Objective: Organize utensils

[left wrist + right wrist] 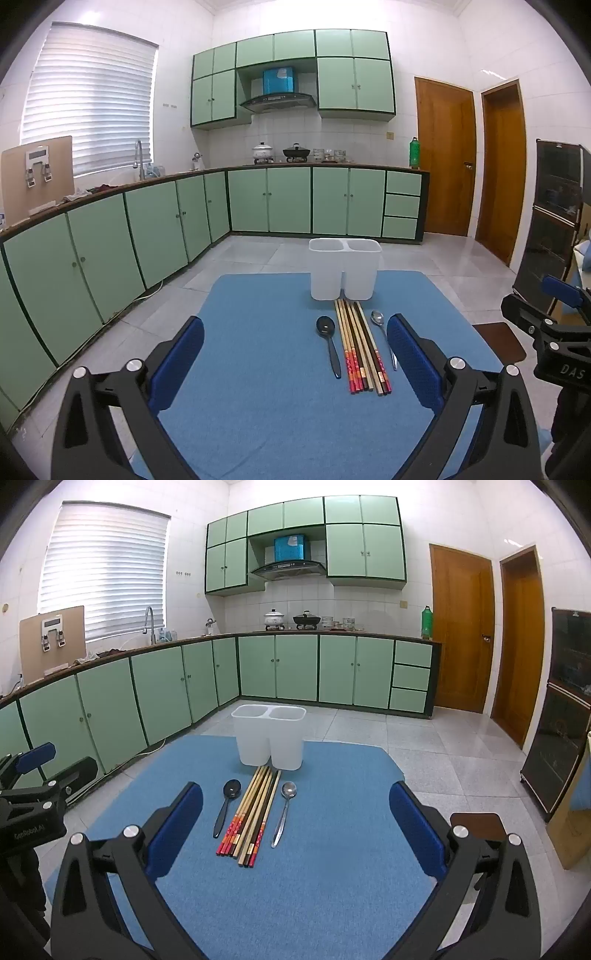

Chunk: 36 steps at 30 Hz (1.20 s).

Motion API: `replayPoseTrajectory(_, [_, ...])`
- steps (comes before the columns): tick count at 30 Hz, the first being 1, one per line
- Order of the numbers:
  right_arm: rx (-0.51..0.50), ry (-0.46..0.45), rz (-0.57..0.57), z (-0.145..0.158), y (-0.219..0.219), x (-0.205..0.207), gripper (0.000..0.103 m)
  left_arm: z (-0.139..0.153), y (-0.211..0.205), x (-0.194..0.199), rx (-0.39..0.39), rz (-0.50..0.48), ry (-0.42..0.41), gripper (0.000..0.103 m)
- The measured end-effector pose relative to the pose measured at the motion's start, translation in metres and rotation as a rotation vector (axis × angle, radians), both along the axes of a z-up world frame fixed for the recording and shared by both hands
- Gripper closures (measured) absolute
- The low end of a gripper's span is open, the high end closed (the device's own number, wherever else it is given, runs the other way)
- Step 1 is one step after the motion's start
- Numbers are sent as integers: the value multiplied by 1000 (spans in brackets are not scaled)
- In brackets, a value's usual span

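A white two-compartment holder [345, 269] [269, 736] stands upright at the far side of a blue mat [258, 387] [314, 867]. In front of it lie several chopsticks [360, 347] [251, 812] in a tight bundle, a black spoon [328, 339] [227, 801] on their left and a metal spoon [382, 332] [283, 808] on their right. My left gripper [295, 360] hovers open near the mat's front, the utensils just inside its right finger. Open too, my right gripper [295, 827] has the utensils between its fingers but farther off. Nothing is held.
The right gripper's body [546, 325] shows at the right edge of the left wrist view, the left gripper's body [33, 797] at the left edge of the right wrist view. Green kitchen cabinets [147, 229] line the left and back. A dark cabinet [561, 731] stands right.
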State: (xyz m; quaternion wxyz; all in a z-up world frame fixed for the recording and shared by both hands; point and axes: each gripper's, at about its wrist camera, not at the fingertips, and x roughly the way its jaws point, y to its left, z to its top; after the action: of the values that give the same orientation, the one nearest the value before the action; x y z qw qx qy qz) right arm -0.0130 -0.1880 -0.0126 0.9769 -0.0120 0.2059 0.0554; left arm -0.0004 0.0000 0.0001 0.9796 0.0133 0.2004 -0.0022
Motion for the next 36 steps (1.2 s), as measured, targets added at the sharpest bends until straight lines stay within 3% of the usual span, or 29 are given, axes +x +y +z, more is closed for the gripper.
replayPoseTrajectory(36, [4,4,0,0,0,1,5,5,1,-7,3,0,0,6])
